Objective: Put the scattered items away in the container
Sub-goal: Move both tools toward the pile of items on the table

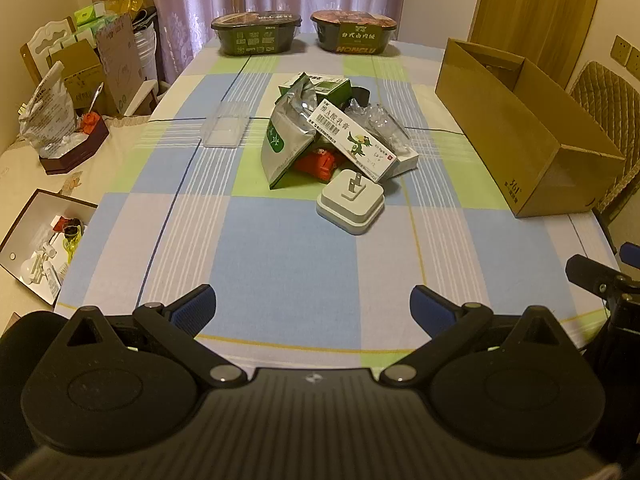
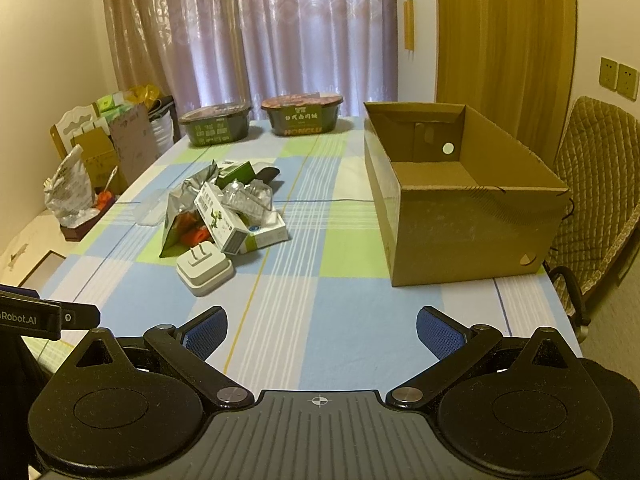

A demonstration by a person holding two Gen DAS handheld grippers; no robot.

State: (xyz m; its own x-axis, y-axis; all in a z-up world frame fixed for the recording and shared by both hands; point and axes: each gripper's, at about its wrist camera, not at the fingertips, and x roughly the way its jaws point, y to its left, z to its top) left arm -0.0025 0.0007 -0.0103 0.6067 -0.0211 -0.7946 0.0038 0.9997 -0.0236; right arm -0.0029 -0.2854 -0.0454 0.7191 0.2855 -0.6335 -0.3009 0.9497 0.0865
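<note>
Left tongs (image 1: 314, 308) and right tongs (image 2: 322, 330) both spread wide, empty, over near table edge. Heap mid-table: white square plug adapter (image 1: 351, 202) nearest, long white cartoon-printed carton (image 1: 352, 142) leaning on silver-green foil pouch (image 1: 286, 140). Open brown cardboard box (image 2: 472, 216) at right edge. Risk: pulling lower pieces likely topples the leaning carton

Room setting. Sheer mauve curtains (image 2: 280, 32) cover the window behind the far end of a table (image 2: 344, 312) spread with a blue, green and white checked cloth. A wooden door (image 2: 504, 28) stands at right, beside cream walls (image 2: 48, 60) with two wall sockets (image 2: 618, 78). A quilted chair (image 2: 596, 184) sits at the table's right edge.
</note>
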